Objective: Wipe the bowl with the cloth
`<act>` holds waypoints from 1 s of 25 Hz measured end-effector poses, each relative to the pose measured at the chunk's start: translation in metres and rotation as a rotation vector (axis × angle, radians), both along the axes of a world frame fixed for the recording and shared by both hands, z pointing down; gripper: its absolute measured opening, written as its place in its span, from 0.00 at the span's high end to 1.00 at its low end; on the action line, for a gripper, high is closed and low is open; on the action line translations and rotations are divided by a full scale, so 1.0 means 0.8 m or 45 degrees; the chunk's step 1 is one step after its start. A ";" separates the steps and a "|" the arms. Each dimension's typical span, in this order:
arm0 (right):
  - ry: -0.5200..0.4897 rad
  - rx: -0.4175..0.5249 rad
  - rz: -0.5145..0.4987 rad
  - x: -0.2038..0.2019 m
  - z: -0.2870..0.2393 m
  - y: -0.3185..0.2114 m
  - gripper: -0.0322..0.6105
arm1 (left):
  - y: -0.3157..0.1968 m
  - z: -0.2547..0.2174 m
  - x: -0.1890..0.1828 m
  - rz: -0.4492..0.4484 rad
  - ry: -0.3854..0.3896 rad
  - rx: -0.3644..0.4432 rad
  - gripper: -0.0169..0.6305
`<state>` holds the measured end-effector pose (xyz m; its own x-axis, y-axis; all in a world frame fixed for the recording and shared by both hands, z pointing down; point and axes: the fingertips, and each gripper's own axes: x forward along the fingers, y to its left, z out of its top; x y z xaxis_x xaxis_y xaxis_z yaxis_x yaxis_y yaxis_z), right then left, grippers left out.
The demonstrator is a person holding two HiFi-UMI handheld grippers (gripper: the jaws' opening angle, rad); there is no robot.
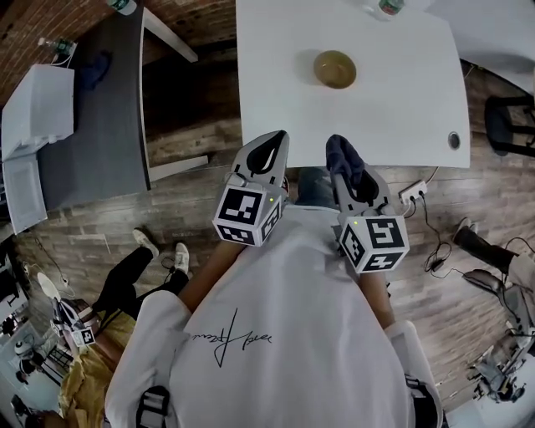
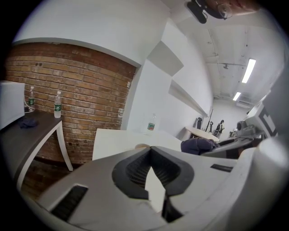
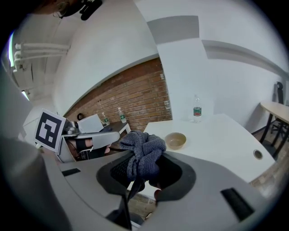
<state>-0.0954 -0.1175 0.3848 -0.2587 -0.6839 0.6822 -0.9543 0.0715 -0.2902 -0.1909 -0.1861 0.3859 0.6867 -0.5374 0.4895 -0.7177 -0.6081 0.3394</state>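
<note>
The bowl [image 1: 335, 68] sits toward the far side of the white table [image 1: 401, 109], with bare top all round it and a water bottle [image 1: 389, 7] at the far edge behind it. Both grippers hang at the table's near edge. The left gripper [image 1: 272, 144] has its jaws pressed together with nothing in them. The right gripper [image 1: 341, 149] is clamped on the dark cloth [image 3: 143, 153], which bunches up past its tips. Left of the table there's an open strip of floor before the dark desk [image 1: 92, 125].
</note>
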 end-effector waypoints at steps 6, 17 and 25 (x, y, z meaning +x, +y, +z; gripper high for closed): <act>-0.015 0.052 0.008 0.048 -0.010 -0.025 0.79 | -0.013 -0.007 0.042 -0.002 -0.013 0.020 0.98; -0.028 0.135 -0.059 0.162 -0.034 -0.046 0.79 | -0.016 -0.027 0.130 -0.089 -0.089 0.059 0.98; -0.098 0.129 -0.135 0.262 -0.017 0.041 0.79 | 0.062 -0.020 0.234 -0.168 -0.092 0.083 0.99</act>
<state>0.1140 -0.0850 0.3714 -0.3820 -0.7143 0.5864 -0.9151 0.2036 -0.3481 -0.0036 -0.1365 0.3697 0.5727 -0.6527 0.4959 -0.8136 -0.5263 0.2470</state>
